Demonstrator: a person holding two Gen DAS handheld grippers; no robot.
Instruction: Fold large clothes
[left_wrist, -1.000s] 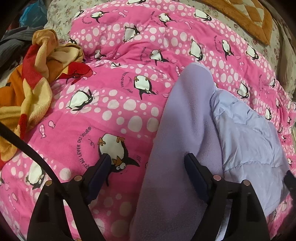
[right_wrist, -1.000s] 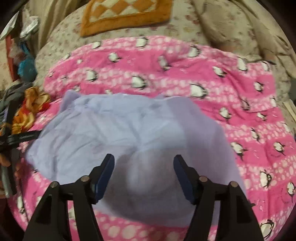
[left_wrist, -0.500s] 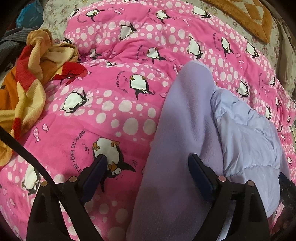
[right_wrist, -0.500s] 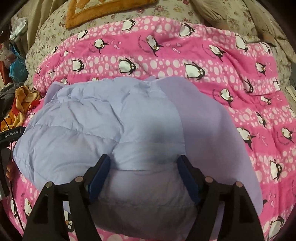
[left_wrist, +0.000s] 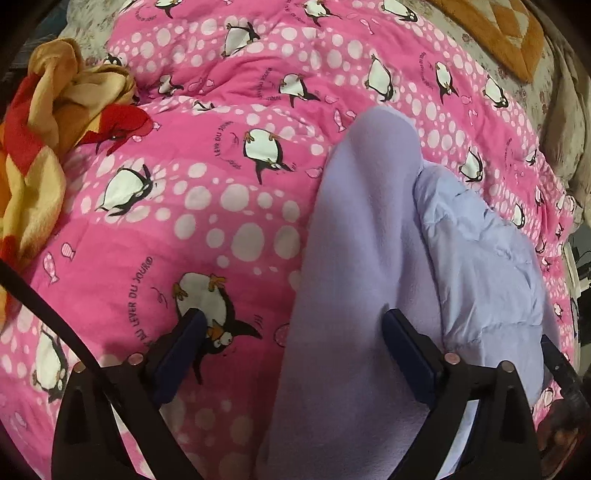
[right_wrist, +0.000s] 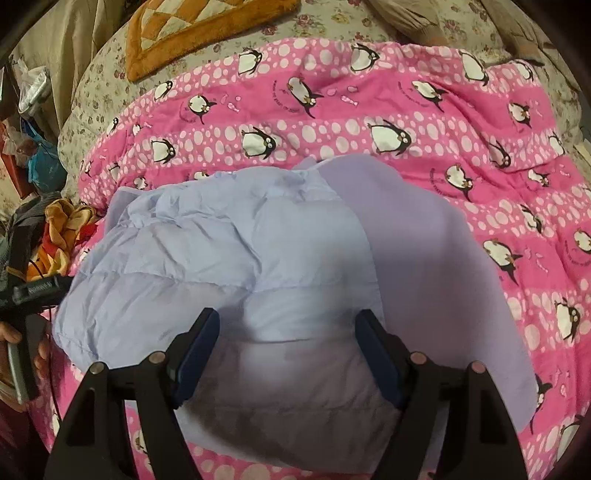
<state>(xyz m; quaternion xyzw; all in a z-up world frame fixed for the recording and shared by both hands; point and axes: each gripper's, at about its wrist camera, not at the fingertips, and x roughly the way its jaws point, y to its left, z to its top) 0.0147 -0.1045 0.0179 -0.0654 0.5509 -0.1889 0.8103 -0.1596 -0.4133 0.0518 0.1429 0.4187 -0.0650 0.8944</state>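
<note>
A lilac quilted jacket (right_wrist: 236, 266) with a fleece lining (right_wrist: 436, 258) lies folded on the pink penguin blanket (right_wrist: 369, 110). In the left wrist view the jacket (left_wrist: 487, 266) and its fleece side (left_wrist: 354, 236) run along the right. My left gripper (left_wrist: 291, 332) hovers over the fleece edge, its jaws still opening, nothing pressed between the pads. My right gripper (right_wrist: 286, 332) stands open just above the quilted part, holding nothing. The left gripper's body (right_wrist: 33, 291), held by a hand, shows at the left edge of the right wrist view.
A crumpled orange, yellow and red cloth (left_wrist: 40, 147) lies at the blanket's left side. An orange patchwork cushion (right_wrist: 199, 26) rests on the floral bedsheet (right_wrist: 96, 96) behind. Clutter (right_wrist: 33, 155) sits beyond the bed's left edge.
The left gripper's jaws have spread wider over the fleece edge. The right gripper has sunk closer to the jacket, which has settled flat, and its jaws have widened a little.
</note>
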